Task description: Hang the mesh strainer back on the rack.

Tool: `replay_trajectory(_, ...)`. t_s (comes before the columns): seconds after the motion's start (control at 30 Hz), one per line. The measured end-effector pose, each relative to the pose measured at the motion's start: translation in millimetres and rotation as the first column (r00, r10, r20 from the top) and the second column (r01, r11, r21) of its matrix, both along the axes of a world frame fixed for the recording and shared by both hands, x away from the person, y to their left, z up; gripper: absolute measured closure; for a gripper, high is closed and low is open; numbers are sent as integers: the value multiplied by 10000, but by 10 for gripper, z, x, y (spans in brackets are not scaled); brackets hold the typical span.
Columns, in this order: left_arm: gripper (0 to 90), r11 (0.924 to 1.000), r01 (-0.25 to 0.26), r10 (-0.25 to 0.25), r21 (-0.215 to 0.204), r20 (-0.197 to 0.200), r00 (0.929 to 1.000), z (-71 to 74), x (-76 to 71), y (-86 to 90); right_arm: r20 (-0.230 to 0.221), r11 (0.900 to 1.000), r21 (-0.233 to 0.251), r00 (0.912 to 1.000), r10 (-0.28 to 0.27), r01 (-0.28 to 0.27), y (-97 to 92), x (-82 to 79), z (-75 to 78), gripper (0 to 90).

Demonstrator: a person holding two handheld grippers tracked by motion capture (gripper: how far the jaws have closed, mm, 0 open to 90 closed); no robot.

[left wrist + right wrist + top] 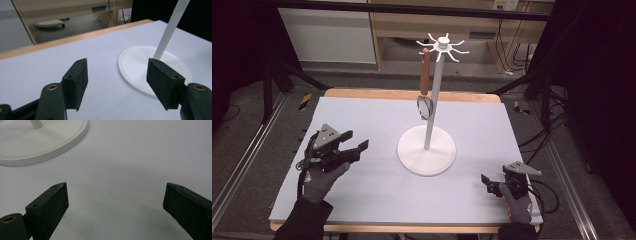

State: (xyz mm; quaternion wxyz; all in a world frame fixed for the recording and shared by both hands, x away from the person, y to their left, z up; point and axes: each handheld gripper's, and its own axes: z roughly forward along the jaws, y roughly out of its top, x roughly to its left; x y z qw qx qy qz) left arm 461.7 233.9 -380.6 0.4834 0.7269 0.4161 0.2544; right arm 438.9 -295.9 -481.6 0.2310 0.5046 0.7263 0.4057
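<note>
Small strainer (425,106) w/ brown handle hangs from a hook on the white stand (427,150), mid-bench (362,200). Left tool (354,146) and right tool (488,183) both spread, empty, well apart from it. Likely best: grip handle, lift straight off hook w/o tipping stand.

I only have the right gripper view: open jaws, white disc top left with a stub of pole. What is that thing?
Observer: The base of a white stand; its pole rises to a crown of hooks, seen from the high view.
Operator: Anything on the hooks?
Observer: One utensil with a brown handle hangs from a hook, its round metal-rimmed end beside the pole.
Operator: Where's the left gripper?
Observer: The left gripper is off the mat left of the base, jaws open and empty, pointing at the stand.
Operator: And mine?
Observer: The right gripper is near the mat's front right corner, jaws open.
</note>
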Motion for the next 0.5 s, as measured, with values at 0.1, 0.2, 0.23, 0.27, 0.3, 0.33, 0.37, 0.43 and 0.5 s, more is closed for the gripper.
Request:
replay_trajectory(0.1, 327, 9998, -211, 212, 36, -320, 9993, -137, -17, 107, -40, 9999, -122, 10000, -18, 18, -5, -3, 0, 66)
replay_trajectory(0.2, 326, 9989, -458, 460, 36, -577, 9973, -271, -40, 201, -65, 9999, -138, 10000, -32, 31, -6, -9, 0, 66)
replay_trajectory(0.23, 325, 9985, -530, 537, 133, -665, 9963, -312, -45, 226, -69, 9999, -140, 10000, -22, 22, -6, -9, -1, 66)
replay_trajectory(0.27, 325, 9980, -596, 610, 203, -761, 9952, -349, -53, 251, -97, 9999, -152, 9999, -24, 23, -6, -9, -1, 66)
replay_trajectory(0.3, 324, 9976, -670, 684, 196, -796, 9945, -387, -66, 274, -111, 9999, -163, 9999, -20, 18, -7, -9, -1, 66)
replay_trajectory(0.33, 320, 9971, -717, 736, 254, -837, 9938, -422, -80, 301, -112, 9998, -182, 9999, -13, 11, -10, -10, 0, 66)
replay_trajectory(0.37, 319, 9959, -811, 843, 413, -844, 9929, -456, -93, 329, -124, 9998, -193, 9999, -28, 25, -12, -11, 1, 66)
replay_trajectory(0.43, 317, 9929, -1043, 1093, 573, -935, 9896, -519, -125, 391, -46, 9995, -317, 10000, -40, 38, -25, -2, -2, 66)
replay_trajectory(0.5, 317, 9911, -1201, 1258, 565, -1107, 9859, -583, -151, 445, -98, 9995, -313, 9999, -70, 67, -32, 1, -4, 65)
